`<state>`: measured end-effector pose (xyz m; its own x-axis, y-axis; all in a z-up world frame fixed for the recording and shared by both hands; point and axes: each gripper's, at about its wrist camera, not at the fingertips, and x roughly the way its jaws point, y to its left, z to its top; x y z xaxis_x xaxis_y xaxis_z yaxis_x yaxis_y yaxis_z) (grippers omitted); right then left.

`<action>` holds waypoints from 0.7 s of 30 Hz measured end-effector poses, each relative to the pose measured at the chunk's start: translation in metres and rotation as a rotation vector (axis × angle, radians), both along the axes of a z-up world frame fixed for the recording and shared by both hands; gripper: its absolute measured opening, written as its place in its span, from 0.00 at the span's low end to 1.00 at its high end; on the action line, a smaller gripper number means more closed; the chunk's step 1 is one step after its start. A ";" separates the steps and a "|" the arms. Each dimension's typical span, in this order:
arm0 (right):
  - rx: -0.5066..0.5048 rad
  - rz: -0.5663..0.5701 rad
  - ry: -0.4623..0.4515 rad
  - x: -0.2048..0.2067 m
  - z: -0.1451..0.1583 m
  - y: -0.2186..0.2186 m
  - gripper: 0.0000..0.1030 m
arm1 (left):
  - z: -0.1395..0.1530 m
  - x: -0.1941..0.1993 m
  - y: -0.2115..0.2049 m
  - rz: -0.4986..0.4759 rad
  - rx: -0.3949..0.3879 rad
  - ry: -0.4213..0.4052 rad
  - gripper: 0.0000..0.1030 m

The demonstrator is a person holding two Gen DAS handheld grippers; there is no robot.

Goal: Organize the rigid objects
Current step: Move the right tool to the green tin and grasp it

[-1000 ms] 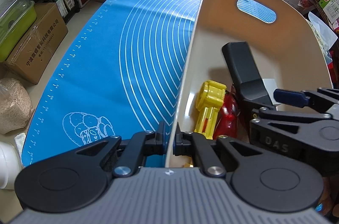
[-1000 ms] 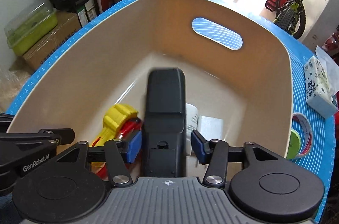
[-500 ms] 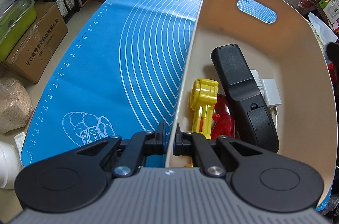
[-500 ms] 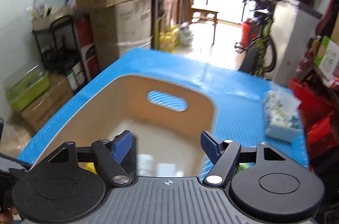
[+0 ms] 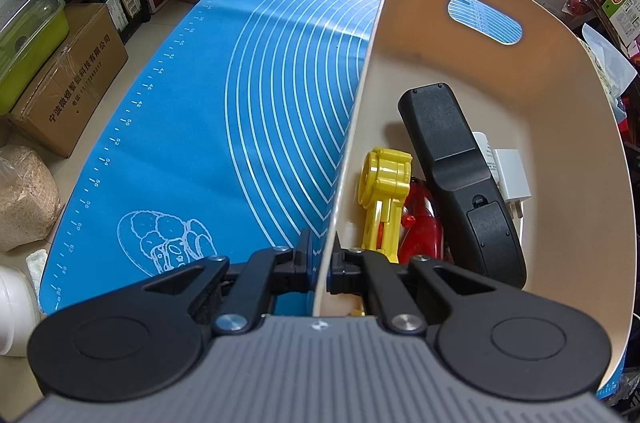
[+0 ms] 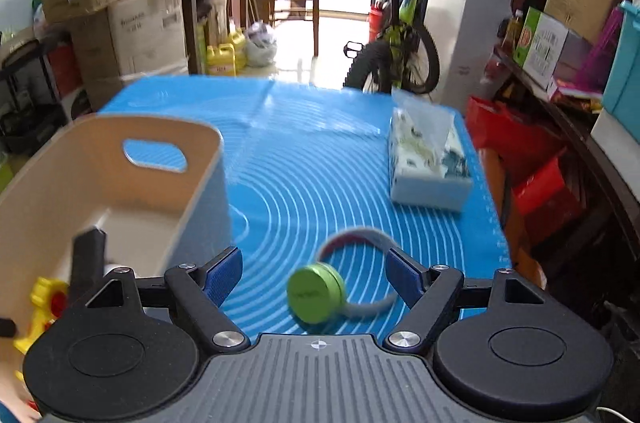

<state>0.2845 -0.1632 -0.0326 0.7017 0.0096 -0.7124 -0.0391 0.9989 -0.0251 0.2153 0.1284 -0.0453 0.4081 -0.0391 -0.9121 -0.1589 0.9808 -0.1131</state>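
Note:
My left gripper (image 5: pixel 322 259) is shut on the near-left wall of the beige bin (image 5: pixel 400 71), one finger outside and one inside. Inside the bin lie a black remote (image 5: pixel 452 159), a yellow toy (image 5: pixel 384 183), a red item (image 5: pixel 420 227) and a white charger (image 5: pixel 510 175). My right gripper (image 6: pixel 314 267) stands open above the blue mat (image 6: pixel 304 151), to the right of the bin (image 6: pixel 92 179), nothing between its fingers. Just below and ahead of it lies a green round tape measure (image 6: pixel 316 293) with its grey tape (image 6: pixel 360 237) curled out in a loop.
A tissue box (image 6: pixel 428 159) sits on the mat at the far right. Cardboard boxes (image 5: pixel 60 83), a shelf and a green tub crowd the floor to the left of the table. A bicycle (image 6: pixel 396 35) and red bags stand beyond the table's far and right edges.
The right gripper let go of the black remote in the bin, opened wider and swung right out of the bin to above the green tape measure. The left gripper kept still on the wall.

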 end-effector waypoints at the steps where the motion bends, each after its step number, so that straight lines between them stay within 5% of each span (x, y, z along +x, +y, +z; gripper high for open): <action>1: 0.003 0.002 0.007 0.001 -0.005 0.000 0.79 | 0.000 0.000 0.000 0.000 0.000 0.000 0.07; 14: -0.006 0.001 0.068 0.028 -0.055 0.000 0.77 | -0.001 0.000 -0.001 -0.004 0.000 0.002 0.07; 21: -0.013 0.037 0.083 0.031 -0.067 -0.001 0.55 | -0.001 0.000 -0.002 -0.005 0.005 0.003 0.07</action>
